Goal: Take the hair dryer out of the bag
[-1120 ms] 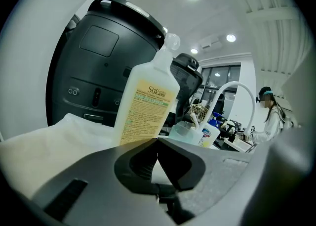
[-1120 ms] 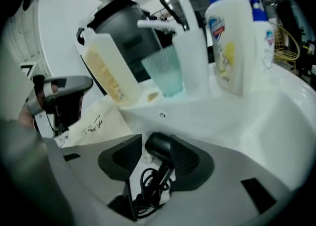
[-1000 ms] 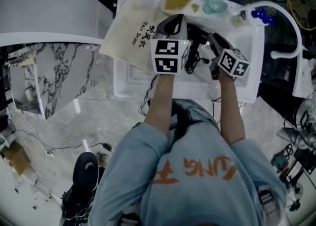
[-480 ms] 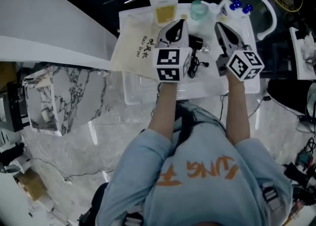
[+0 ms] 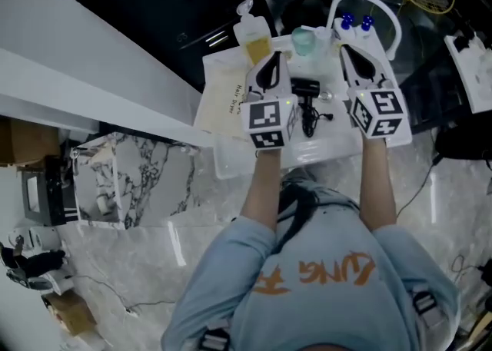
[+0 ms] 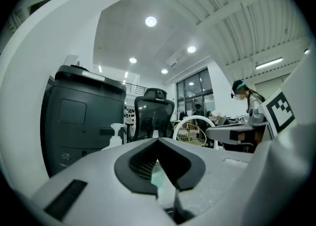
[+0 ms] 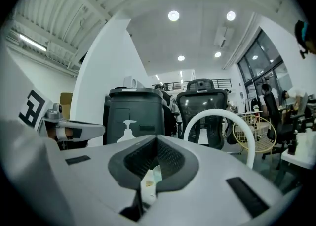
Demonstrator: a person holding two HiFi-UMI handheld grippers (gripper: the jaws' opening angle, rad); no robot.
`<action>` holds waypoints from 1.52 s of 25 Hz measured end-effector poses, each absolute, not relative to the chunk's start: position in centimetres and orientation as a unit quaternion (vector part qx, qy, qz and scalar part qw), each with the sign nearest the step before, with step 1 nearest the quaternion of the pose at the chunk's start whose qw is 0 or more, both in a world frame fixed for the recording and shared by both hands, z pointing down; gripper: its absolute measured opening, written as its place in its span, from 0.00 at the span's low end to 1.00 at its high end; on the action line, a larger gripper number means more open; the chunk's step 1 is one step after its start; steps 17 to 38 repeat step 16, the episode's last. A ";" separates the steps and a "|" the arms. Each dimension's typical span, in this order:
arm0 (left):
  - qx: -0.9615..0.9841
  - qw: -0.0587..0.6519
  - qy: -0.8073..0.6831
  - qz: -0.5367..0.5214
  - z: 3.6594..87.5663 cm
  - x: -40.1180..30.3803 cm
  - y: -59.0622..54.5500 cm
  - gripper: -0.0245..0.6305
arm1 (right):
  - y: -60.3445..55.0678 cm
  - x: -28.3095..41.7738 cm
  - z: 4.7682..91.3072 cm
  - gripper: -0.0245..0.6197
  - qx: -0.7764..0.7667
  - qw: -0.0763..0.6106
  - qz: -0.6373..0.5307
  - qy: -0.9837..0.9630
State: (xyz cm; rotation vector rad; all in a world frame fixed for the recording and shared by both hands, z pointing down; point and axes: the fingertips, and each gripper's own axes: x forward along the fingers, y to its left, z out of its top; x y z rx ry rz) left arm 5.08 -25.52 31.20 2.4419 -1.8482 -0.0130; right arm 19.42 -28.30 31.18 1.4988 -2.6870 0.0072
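Observation:
In the head view the black hair dryer [image 5: 306,88] lies on the white table [image 5: 231,163] with its cord [image 5: 311,119] coiled beside it. It is outside the cream bag [image 5: 225,100], which lies flat to its left. My left gripper [image 5: 270,64] hovers over the bag's right edge, left of the dryer. My right gripper [image 5: 350,54] hangs to the dryer's right. Both are shut and hold nothing. The gripper views look level across the room; the shut left jaws [image 6: 158,142] and right jaws [image 7: 156,139] are bare, and neither view shows dryer or bag.
A pump bottle [image 5: 250,31] and a teal cup [image 5: 305,39] stand at the table's far edge. A white hoop [image 5: 336,5] arches at the back right. A black office chair [image 7: 205,102] and a dark cabinet [image 6: 81,116] stand beyond. A white counter [image 5: 84,81] lies left.
Both grippers have lifted off the table and now point level. The right gripper has come away from the hair dryer, which stays on the table. The head view has pulled back.

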 end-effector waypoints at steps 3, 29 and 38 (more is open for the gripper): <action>0.792 0.029 -0.610 -0.005 30.4 5.3 -24.6 0.04 | -27.3 20.0 30.3 0.04 0.493 0.029 -0.010 -0.869; 0.774 0.012 -0.633 0.024 31.9 5.9 -28.1 0.04 | -31.0 20.2 29.9 0.04 0.467 0.038 -0.033 -0.883; 0.774 0.012 -0.633 0.024 31.9 5.9 -28.1 0.04 | -31.0 20.2 29.9 0.04 0.467 0.038 -0.033 -0.883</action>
